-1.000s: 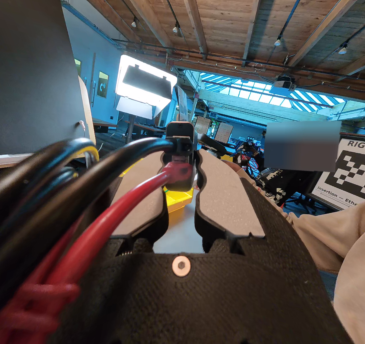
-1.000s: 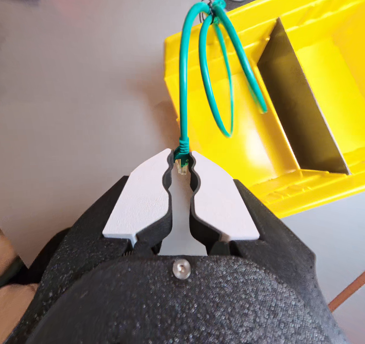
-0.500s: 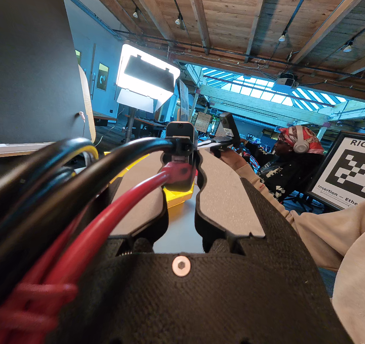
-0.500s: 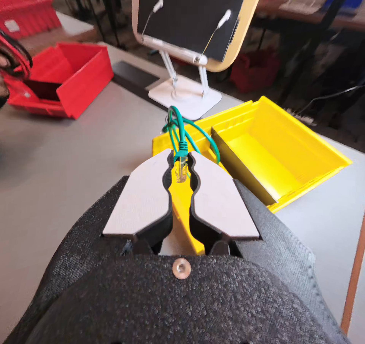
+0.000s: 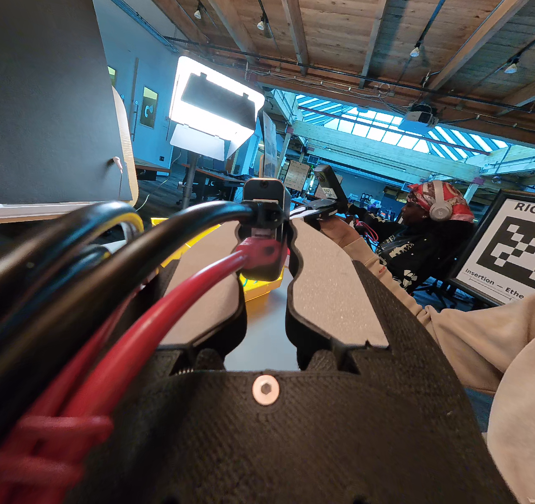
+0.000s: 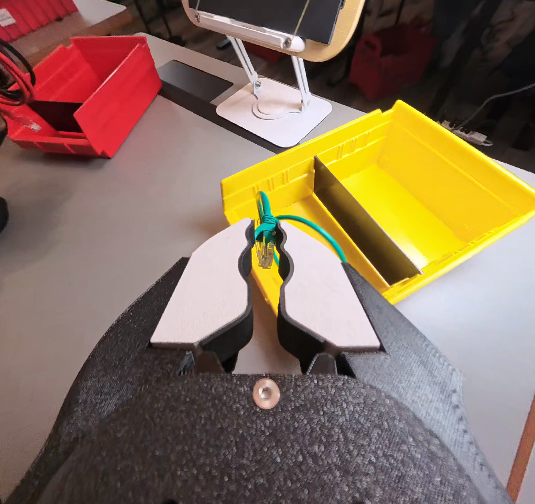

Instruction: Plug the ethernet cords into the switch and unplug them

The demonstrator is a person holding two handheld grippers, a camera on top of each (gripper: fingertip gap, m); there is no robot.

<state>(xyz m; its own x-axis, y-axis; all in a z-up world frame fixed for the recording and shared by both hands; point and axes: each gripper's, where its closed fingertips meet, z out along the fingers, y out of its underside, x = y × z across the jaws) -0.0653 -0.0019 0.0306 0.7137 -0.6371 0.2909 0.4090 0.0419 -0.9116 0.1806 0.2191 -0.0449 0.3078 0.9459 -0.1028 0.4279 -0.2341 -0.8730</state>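
My left gripper (image 5: 265, 229) is shut on a small black switch (image 5: 262, 232) and holds it up in the air, end-on. A black cord (image 5: 173, 229) and a red cord (image 5: 173, 293) are plugged into its left side and loop back toward the camera. My right gripper (image 6: 266, 229) is shut on the boot of a green ethernet cord (image 6: 265, 231); its clear plug (image 6: 264, 254) points back toward the camera and the cord trails down into the yellow bin (image 6: 434, 200). The right gripper also shows far off in the left wrist view (image 5: 324, 206), held by a hand.
A red bin (image 6: 86, 93) sits at the table's far left. A tablet on a white stand (image 6: 275, 105) stands behind the yellow bin, beside a black slab (image 6: 194, 81). A person with headphones (image 5: 419, 229) sits beyond. A framed marker sign (image 5: 506, 252) stands right. Tip to tip, the grippers are about 35 cm apart.
The right gripper has lifted and tilted up from looking straight down at the bin, carrying the green cord; the cord's loops now hang below it. The left gripper holds nearly still.
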